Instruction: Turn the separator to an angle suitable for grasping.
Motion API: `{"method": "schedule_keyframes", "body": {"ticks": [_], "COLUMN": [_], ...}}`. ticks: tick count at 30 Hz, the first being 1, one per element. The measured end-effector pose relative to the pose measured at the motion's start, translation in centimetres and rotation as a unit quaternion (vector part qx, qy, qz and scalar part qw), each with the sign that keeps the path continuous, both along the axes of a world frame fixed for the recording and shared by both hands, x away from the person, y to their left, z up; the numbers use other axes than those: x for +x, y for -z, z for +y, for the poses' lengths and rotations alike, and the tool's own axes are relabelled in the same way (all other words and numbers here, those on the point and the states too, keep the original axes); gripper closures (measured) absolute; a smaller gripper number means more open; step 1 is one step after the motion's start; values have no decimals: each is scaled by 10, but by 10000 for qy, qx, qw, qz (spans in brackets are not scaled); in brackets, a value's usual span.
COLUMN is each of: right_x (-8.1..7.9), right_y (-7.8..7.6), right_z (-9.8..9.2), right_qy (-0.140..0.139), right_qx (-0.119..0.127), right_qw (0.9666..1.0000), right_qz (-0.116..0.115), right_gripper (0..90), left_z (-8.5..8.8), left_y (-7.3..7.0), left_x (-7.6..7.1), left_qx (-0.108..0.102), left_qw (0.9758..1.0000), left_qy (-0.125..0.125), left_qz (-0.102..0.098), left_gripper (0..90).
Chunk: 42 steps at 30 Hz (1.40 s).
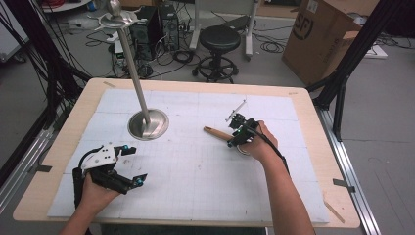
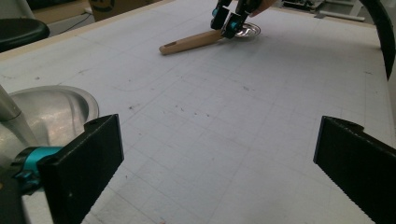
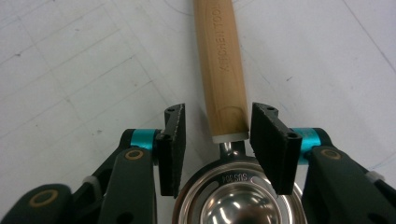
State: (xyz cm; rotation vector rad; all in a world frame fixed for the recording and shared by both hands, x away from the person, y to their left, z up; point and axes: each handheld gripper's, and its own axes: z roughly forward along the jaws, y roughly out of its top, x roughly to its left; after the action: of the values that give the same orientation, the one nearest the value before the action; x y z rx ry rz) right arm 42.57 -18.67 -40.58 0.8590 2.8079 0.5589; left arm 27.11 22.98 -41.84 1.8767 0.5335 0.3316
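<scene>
Between right gripper (image 3: 215, 140) jaws: ladle (image 3: 222, 70)

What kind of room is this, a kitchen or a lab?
Probably a lab or workshop, not a kitchen. Computer towers and tangled cables sit on the floor behind the table, beside a black stool and a cardboard box.

Even, fairly bright overhead light leaves only soft shadows on the white mat (image 1: 205, 161). Glare spots the steel bowl (image 3: 238, 205) near the mat's right side; nearby black jaws blur slightly.
</scene>
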Motion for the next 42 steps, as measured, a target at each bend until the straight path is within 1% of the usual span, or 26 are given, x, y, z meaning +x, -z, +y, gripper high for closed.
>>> {"method": "schedule_keyframes", "body": {"ticks": [2, 6, 8, 9, 12, 14, 21, 24, 26, 30, 35, 36, 37, 38, 40, 41, 42], "right_x": [0, 3, 4, 4, 5, 6, 5, 5, 5, 5, 5, 4, 4, 3, 2, 0, -1], "right_y": [0, 3, 6, 6, 10, 11, 11, 11, 11, 11, 10, 7, 7, 5, 1, -4, -6], "right_z": [-1, -3, -1, -1, 2, 1, 1, 1, 1, -1, -4, -5, -5, -5, -6, -8, -8], "right_qy": [97, 132, 140, 140, 124, 121, 89, 32, 64, 89, 12, -18, -18, -24, -48, -90, -88], "right_qx": [-26, -11, -28, -28, -158, -101, -102, -117, -115, -33, 88, 178, 178, 241, 348, 490, 572], "right_qw": [9999, 9999, 9999, 9999, 9998, 9998, 9998, 9999, 9998, 9998, 9998, 9997, 9997, 9995, 9993, 9987, 9983], "right_qz": [22, 44, 68, 68, 96, 122, 111, 91, 113, 147, 180, 170, 170, 180, 123, 123, 90], "right_gripper": [591, 644, 654, 654, 660, 660, 677, 686, 688, 693, 694, 694, 694, 694, 694, 693, 694], "left_z": [0, -1, -1, -1, -1, -2, -3, -3, -3, -2, -2, -2, -2, -2, -2, -2, -2], "left_y": [0, 1, 1, 1, 1, 2, 2, 2, 2, 2, 2, 3, 3, 3, 3, 2, 2], "left_x": [0, 1, 1, 1, 1, 1, 1, 1, 1, 1, 1, 1, 1, 1, 1, 1, 1], "left_qx": [8, 24, 23, 24, 55, 55, 80, 79, 81, 88, 81, 78, 81, 77, 80, 82, 85], "left_qw": [10000, 10000, 10000, 10000, 10000, 10000, 9999, 9999, 9999, 9999, 9999, 9999, 9999, 9999, 9999, 9999, 9999], "left_qy": [7, 17, 21, 18, 33, 32, 54, 51, 57, 66, 64, 60, 59, 54, 59, 50, 57], "left_qz": [-3, 14, 14, 17, 22, 38, 40, 40, 38, 34, 49, 56, 52, 56, 51, 47, 47], "left_gripper": [21, 21, 21, 21, 21, 21, 21, 21, 21, 21, 21, 21, 21, 21, 21, 21, 21]}}
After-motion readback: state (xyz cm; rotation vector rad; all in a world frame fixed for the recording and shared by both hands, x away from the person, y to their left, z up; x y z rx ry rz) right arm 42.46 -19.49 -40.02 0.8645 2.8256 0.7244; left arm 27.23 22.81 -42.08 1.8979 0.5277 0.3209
